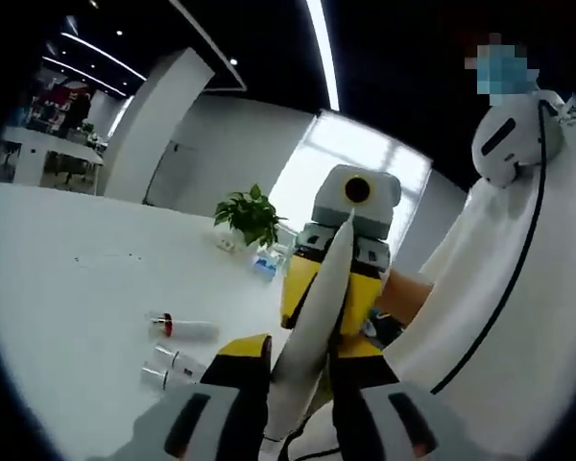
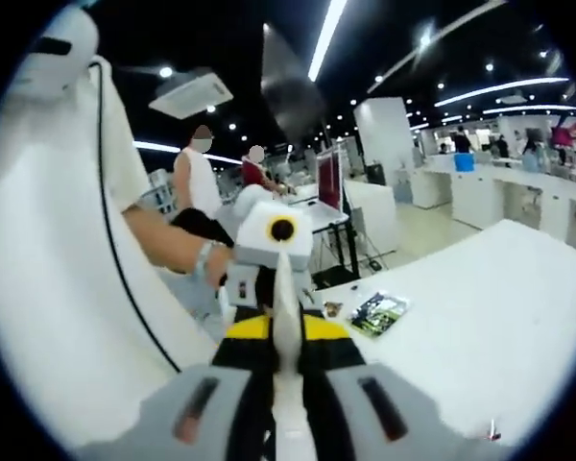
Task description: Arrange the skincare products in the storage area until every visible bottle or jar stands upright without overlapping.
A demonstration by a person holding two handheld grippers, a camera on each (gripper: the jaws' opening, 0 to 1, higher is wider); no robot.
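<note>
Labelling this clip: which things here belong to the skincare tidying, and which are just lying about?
Job: white tube, gripped by left gripper and right gripper; red-banded bottle and second bottle, lying on table.
Lying about: potted plant; blue box; green packet.

Open white table (image 1: pixel 67 288) stretches across left half of your left gripper view; pass freely there. Obstacles: two tubes (image 1: pixel 173 370) lying lower centre-left, one red-banded bottle (image 1: pixel 182 328) just above, potted plant (image 1: pixel 250 216) mid-frame. Right side blocked by person's white sleeve (image 1: pixel 499 307). Right gripper view: packet (image 2: pixel 377 313) at table edge, centre.
</note>
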